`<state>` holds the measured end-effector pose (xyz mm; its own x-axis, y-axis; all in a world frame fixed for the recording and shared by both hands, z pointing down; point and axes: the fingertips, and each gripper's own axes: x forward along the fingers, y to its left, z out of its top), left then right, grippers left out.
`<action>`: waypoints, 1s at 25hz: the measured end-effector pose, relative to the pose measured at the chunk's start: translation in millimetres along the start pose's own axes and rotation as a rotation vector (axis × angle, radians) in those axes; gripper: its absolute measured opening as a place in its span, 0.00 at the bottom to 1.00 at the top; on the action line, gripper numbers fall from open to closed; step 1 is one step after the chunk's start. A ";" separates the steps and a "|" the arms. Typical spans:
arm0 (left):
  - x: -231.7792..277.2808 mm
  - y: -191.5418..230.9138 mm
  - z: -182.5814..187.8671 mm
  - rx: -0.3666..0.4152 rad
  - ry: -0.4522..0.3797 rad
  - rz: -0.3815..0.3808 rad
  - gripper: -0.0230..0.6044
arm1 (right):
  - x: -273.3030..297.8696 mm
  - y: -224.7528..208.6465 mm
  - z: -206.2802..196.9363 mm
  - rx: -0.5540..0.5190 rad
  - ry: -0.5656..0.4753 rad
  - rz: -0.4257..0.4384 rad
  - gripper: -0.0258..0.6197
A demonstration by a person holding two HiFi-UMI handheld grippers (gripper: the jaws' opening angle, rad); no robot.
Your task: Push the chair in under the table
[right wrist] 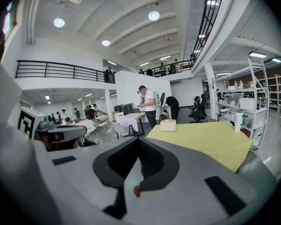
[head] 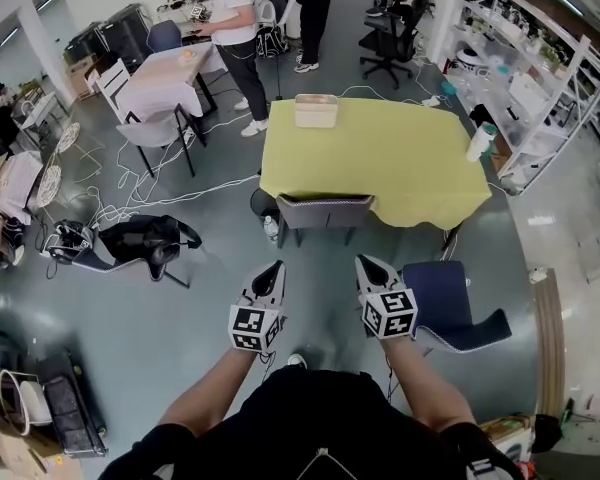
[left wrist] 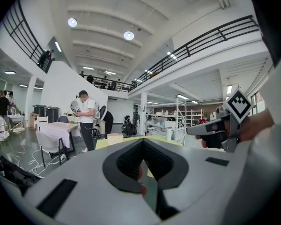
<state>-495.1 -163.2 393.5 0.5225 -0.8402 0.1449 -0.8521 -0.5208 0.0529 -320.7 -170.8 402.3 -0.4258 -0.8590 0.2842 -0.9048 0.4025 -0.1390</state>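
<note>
- Chair [head: 322, 211] with a grey back stands at the near edge of the yellow-covered surface [head: 390, 158]. Its back is just outside the cloth's hem, so the push looks not yet done.
- Left gripper [head: 272, 270] and right gripper [head: 366, 264] are both clenched with nothing between the jaws. They are held side by side, pointed at the chair back and well short of it.
- Closed jaws suit the job, I judge: a push needs blunt fronts against the backrest, not a grasp. Two contacts either side of centre should keep the chair from swivelling.
- Blue chair [head: 445, 303] stands off to the right, apart from the surface, and seems clear of the straight path.
</note>
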 end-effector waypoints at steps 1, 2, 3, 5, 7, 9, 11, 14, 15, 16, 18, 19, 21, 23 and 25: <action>-2.5 -7.1 -0.3 0.000 0.001 0.005 0.05 | -5.8 -0.9 -1.0 -0.004 0.000 0.007 0.06; -4.3 -15.1 -1.8 -0.002 0.003 0.009 0.05 | -12.3 -2.8 -2.7 -0.008 0.001 0.013 0.06; -5.3 -23.8 -3.9 -0.006 0.005 0.012 0.05 | -19.4 -5.5 -4.7 -0.011 0.001 0.018 0.06; -4.4 -42.7 -6.8 -0.011 0.008 0.007 0.05 | -35.7 -12.8 -7.5 -0.020 -0.003 0.020 0.06; -0.4 -63.8 -7.6 -0.006 0.008 -0.014 0.05 | -54.2 -23.8 -10.8 -0.027 -0.009 0.005 0.06; 4.8 -87.6 -7.8 0.001 0.006 -0.048 0.05 | -75.3 -39.3 -18.6 -0.017 -0.009 -0.028 0.06; 11.6 -113.5 -7.6 0.010 0.006 -0.089 0.05 | -98.1 -57.0 -27.3 0.007 -0.010 -0.068 0.06; 25.4 -158.2 -8.6 0.025 0.015 -0.165 0.05 | -138.2 -86.8 -37.5 0.035 -0.020 -0.140 0.06; 30.4 -174.4 -9.4 0.031 0.019 -0.197 0.05 | -153.2 -97.0 -40.6 0.043 -0.027 -0.171 0.06; 35.3 -190.6 -10.6 0.037 0.022 -0.232 0.05 | -168.6 -107.2 -43.8 0.051 -0.034 -0.204 0.06; 45.2 -225.0 -13.4 0.048 0.027 -0.303 0.05 | -201.1 -127.8 -51.0 0.070 -0.047 -0.274 0.06; 50.4 -243.9 -14.8 0.053 0.029 -0.341 0.05 | -219.0 -138.5 -55.4 0.082 -0.054 -0.312 0.06; 59.9 -285.1 -17.3 0.065 0.032 -0.424 0.05 | -258.0 -159.1 -66.8 0.107 -0.064 -0.394 0.06; 66.6 -328.3 -19.2 0.078 0.030 -0.513 0.05 | -298.5 -176.8 -81.2 0.136 -0.072 -0.480 0.06; 70.0 -371.2 -20.6 0.089 0.027 -0.604 0.05 | -338.6 -191.0 -95.7 0.170 -0.080 -0.567 0.06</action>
<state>-142.9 -25.7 404.3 0.9104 -0.3892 0.1406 -0.3992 -0.9155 0.0508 -4.2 73.5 423.3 0.1314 -0.9488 0.2872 -0.9746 -0.1767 -0.1379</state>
